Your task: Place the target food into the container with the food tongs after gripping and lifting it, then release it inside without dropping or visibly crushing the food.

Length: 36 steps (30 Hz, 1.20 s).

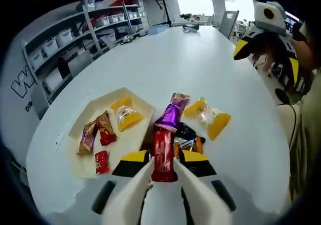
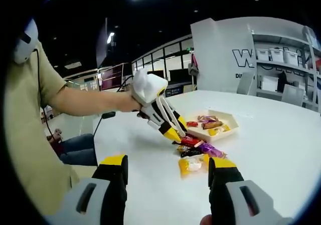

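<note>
A red wrapped snack bar [image 1: 163,147] lies at the near edge of a loose pile on the white table, and my left gripper [image 1: 164,161] is shut on it, one yellow-tipped jaw on each side. A purple bar [image 1: 172,114], yellow packets [image 1: 216,124] and a dark wrapper [image 1: 185,132] make up the pile behind it. The cream tray [image 1: 90,116] stands just left of the pile. In the right gripper view the left gripper [image 2: 179,136] slants down onto the red bar [image 2: 190,141]. My right gripper [image 2: 168,172] hangs open above the table, well short of the pile.
The tray [image 2: 231,129] holds several wrapped snacks, among them a small red one [image 1: 102,161] and a yellow one [image 1: 128,118]. The right gripper [image 1: 266,54] is raised at the table's far right. Shelving with bins [image 1: 65,39] stands beyond the left edge. A person's arm [image 2: 85,102] reaches in.
</note>
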Each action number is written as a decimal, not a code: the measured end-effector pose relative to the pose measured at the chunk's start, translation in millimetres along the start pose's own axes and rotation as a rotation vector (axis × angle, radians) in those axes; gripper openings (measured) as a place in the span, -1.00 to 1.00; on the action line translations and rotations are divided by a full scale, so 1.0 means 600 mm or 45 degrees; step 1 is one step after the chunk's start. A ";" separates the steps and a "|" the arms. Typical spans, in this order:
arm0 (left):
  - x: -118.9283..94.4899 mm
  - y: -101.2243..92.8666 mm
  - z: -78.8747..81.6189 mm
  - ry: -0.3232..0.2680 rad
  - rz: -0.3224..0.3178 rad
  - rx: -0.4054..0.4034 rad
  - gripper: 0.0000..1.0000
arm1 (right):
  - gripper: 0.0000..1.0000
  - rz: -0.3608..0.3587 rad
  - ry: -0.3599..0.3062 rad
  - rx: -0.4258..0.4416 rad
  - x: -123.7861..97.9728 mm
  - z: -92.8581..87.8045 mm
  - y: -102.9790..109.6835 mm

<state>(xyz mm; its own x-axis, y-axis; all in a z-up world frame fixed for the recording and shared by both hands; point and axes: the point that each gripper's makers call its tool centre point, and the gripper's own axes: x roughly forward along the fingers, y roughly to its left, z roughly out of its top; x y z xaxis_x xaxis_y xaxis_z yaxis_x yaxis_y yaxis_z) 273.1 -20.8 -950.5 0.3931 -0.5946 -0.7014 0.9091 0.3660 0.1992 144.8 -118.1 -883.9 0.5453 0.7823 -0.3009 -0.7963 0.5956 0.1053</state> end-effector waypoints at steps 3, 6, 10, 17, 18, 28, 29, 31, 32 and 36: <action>-0.004 -0.006 -0.003 0.012 -0.016 0.021 -0.56 | 0.26 0.001 0.002 0.001 0.000 -0.002 0.001; -0.010 -0.011 -0.007 0.022 -0.024 0.029 -0.56 | 0.26 0.000 0.003 0.003 -0.001 -0.003 0.002; -0.020 -0.016 -0.017 0.030 -0.031 0.030 -0.55 | 0.26 0.000 0.002 0.004 -0.001 -0.003 0.003; -0.037 -0.026 -0.030 0.034 -0.030 0.008 -0.55 | 0.26 0.002 0.005 0.004 0.000 -0.006 0.005; -0.039 -0.028 -0.031 0.035 -0.031 0.007 -0.55 | 0.26 0.003 0.004 0.005 0.000 -0.005 0.006; -0.054 -0.026 -0.038 0.024 -0.012 -0.021 -0.54 | 0.26 0.005 0.003 0.006 0.001 -0.007 0.008; -0.054 -0.023 -0.034 0.016 -0.003 -0.031 -0.54 | 0.26 0.006 0.003 0.006 0.002 -0.007 0.008; -0.054 -0.022 -0.026 -0.004 0.000 -0.070 -0.54 | 0.26 0.007 0.003 0.006 0.002 -0.007 0.008; -0.053 -0.022 -0.024 -0.008 0.000 -0.082 -0.54 | 0.26 0.007 0.003 0.006 0.002 -0.007 0.008; -0.042 -0.022 -0.016 -0.017 0.002 -0.121 -0.54 | 0.26 0.005 0.001 0.009 0.001 -0.006 0.007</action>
<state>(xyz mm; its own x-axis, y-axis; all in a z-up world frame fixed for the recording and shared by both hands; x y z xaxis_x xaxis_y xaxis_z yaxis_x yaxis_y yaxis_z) 250.0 -3.5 -941.8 0.3966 -0.6036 -0.6916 0.8916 0.4325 0.1339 140.8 -115.5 -887.3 0.5421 0.7846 -0.3010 -0.7967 0.5938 0.1129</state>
